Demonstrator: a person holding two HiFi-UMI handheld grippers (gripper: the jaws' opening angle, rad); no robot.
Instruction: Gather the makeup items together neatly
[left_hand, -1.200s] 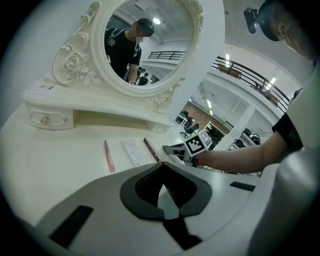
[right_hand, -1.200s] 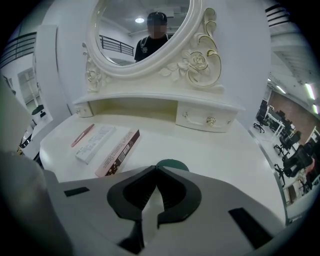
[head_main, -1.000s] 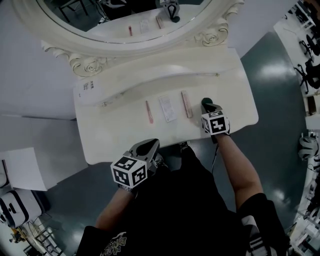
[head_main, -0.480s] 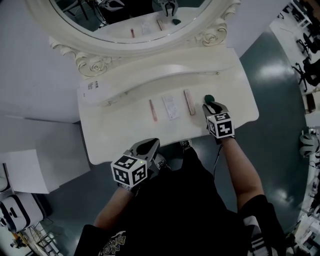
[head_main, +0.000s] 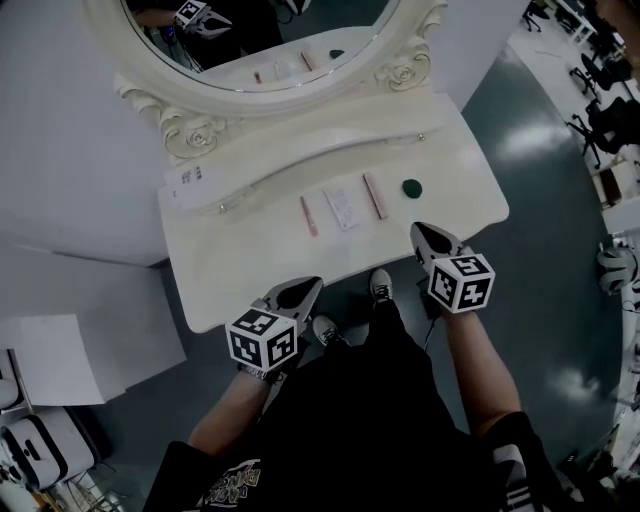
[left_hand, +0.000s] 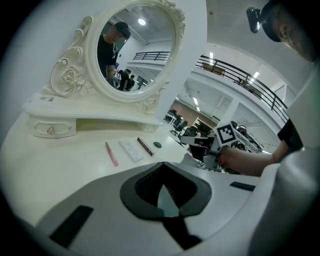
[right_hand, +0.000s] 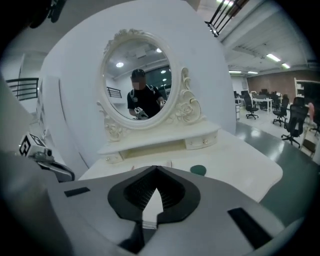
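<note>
Four makeup items lie in a row on the cream vanity table (head_main: 250, 265): a pink stick (head_main: 309, 216), a white flat packet (head_main: 341, 207), a brown stick (head_main: 375, 195) and a dark green round compact (head_main: 411, 187). The left gripper view shows the same row, pink stick (left_hand: 111, 153) through compact (left_hand: 157, 145). My right gripper (head_main: 428, 238) hovers at the table's front edge, just short of the compact (right_hand: 198, 170), shut with nothing in it. My left gripper (head_main: 290, 296) hangs off the front edge, left of the items, shut and empty.
An oval mirror (head_main: 260, 40) in an ornate frame rises at the back over a low drawer shelf (head_main: 330, 150). A small printed card (head_main: 190, 176) sits at the shelf's left end. White boxes (head_main: 60, 350) stand on the floor to the left.
The right gripper let go of the green compact and drew back toward the table's front edge. The compact now rests to the right of the brown stick. The left gripper stayed put.
</note>
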